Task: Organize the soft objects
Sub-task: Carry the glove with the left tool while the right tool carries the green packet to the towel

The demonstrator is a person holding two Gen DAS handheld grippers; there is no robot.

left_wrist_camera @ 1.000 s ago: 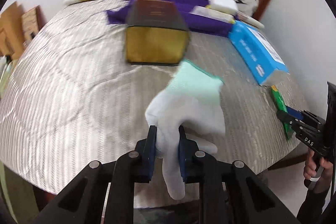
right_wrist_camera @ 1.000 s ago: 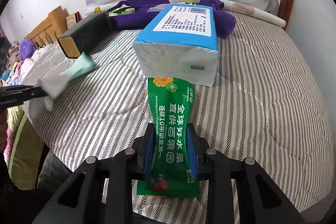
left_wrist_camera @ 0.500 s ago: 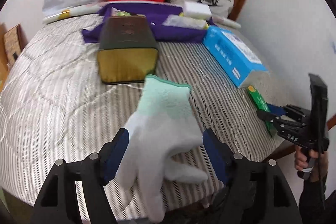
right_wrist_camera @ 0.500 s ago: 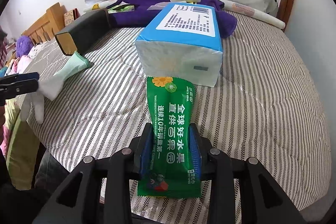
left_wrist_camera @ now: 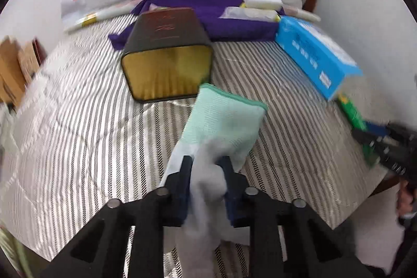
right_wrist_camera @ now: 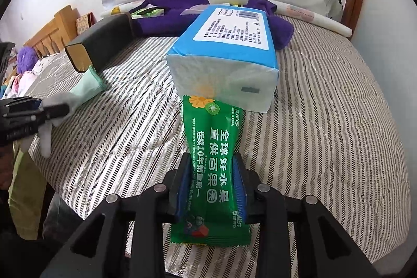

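The left claw (left_wrist_camera: 206, 168) pinches a limp white knit glove with mint cuff (left_wrist_camera: 224, 121) at the striped quilted bed's (right_wrist_camera: 325, 121) near edge; the right claw (right_wrist_camera: 212, 168) clamps a glossy green wet-wipes sachet (right_wrist_camera: 212, 173).

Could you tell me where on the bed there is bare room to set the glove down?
Bare striped bedspread lies right of the blue tissue pack, and more between the black-and-gold box and the glove. The far edge is crowded: purple cloth, bags.
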